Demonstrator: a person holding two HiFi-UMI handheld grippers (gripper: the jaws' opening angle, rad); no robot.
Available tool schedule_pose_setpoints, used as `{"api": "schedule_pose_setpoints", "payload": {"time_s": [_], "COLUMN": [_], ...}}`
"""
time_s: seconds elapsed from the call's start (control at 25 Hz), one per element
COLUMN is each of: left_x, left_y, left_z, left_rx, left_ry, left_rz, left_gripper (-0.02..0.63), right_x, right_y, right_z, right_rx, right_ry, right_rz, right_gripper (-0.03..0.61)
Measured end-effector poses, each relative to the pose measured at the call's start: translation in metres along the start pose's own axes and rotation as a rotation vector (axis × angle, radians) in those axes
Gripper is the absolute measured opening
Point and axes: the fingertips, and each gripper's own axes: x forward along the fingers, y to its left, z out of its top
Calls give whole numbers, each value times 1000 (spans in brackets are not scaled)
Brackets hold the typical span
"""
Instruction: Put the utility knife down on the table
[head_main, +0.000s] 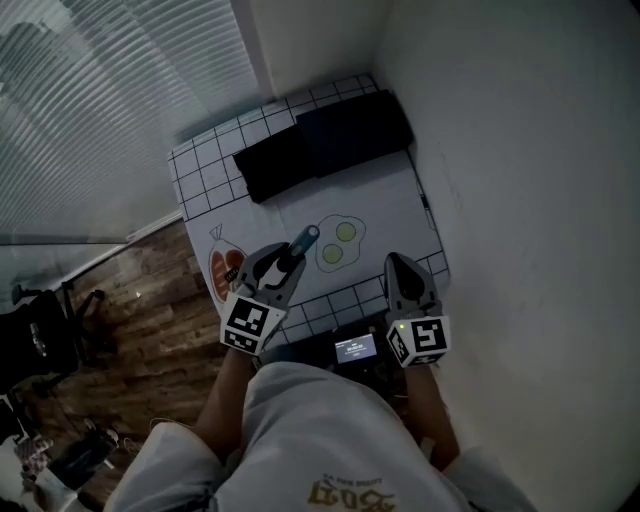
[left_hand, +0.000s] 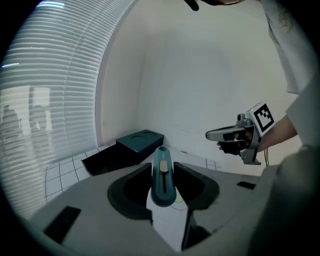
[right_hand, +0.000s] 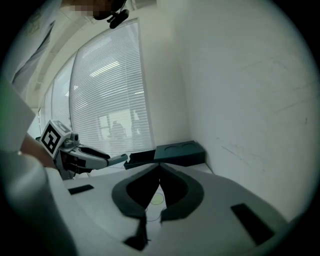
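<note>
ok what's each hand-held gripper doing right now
left hand-held gripper: closed on the utility knife
right hand-held gripper: closed, empty

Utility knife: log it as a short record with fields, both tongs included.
Utility knife: teal, clamped in left tongs, pointing toward the far end
Position: over the table's near end, not set down
Left tongs: shut on the knife
Right tongs: shut, empty
Far end: two dark boxes
</note>
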Motion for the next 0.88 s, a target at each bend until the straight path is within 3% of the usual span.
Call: {"api": "schedule_pose_setpoints", "payload": {"time_s": [0.48,0.88], "left_x": [35,55], "left_y": [-9,-1], "left_z": [-52,-87], "left_rx": [-10,-5], "left_ry": [114,168], "left_rz": [-96,-72], "left_gripper": [144,144], "right_x": [21,31], "right_y": [-4,-10], "right_z": [-45,-68], "right_rx": [44,48], "right_ry": [100,151], "right_rz": [-7,-18], "right_gripper": [8,8]}}
